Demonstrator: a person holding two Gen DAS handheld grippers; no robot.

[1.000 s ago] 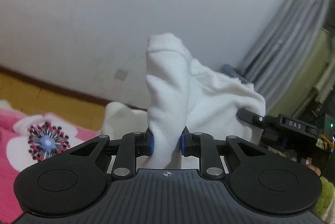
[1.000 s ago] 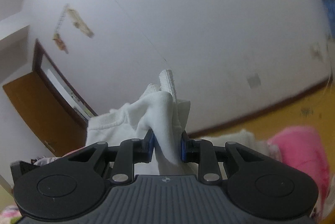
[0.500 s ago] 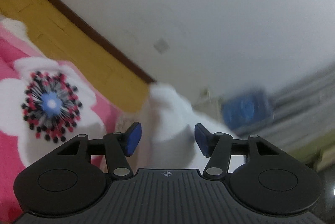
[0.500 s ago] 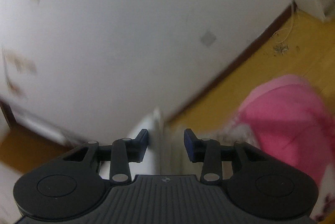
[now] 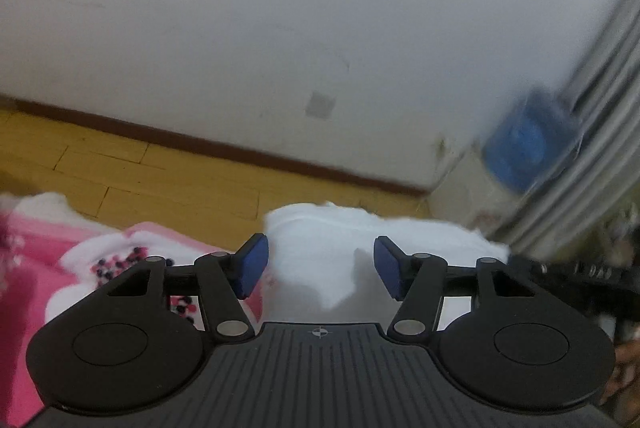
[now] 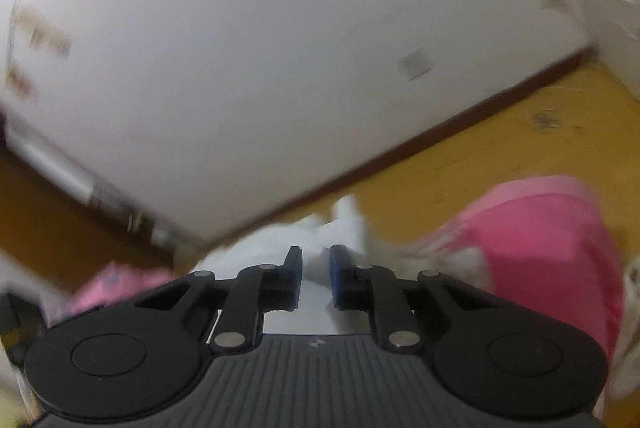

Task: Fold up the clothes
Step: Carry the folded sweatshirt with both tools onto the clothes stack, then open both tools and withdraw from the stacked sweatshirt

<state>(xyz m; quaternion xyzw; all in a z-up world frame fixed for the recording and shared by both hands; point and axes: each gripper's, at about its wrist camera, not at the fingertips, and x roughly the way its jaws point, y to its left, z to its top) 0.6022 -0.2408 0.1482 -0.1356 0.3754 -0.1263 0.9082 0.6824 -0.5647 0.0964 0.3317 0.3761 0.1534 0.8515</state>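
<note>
At nine o'clock of the left view lies the pink flowered blanket (image 5: pixel 36 268), with the white garment (image 5: pixel 320 252) at centre on it. The left tongs (image 5: pixel 320 266) stand wide apart over the cloth, gripping nothing; I judge the garment has been let go so it can lie flat for folding. On the right view, the right tongs (image 6: pixel 315 276) are nearly together, white cloth between the pads; whether they pinch it I cannot tell. No containers are visible.

Dim, flat indoor light; heavy motion blur (edges worst); fisheye bending.
</note>
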